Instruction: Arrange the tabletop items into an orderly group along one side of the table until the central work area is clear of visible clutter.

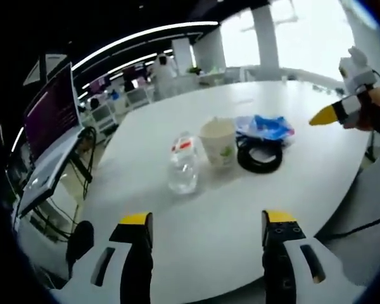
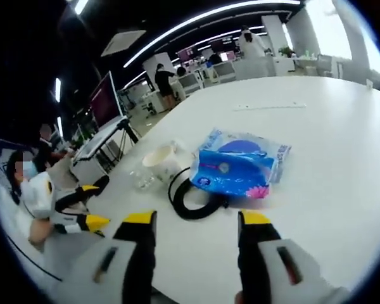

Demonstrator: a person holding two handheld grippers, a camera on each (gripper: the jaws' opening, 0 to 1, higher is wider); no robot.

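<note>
The counter is plain white. On it, the plastic bottle is clear with a red and white label. The paper cup is cream with a small green print. The cable coil is black. The plastic packet is bright blue with white edges, a darker blue round patch and a pink flower mark at one corner. Both grippers have black fingers tipped in yellow on white bodies; the right gripper's fingers match. A monitor glows purple.
</note>
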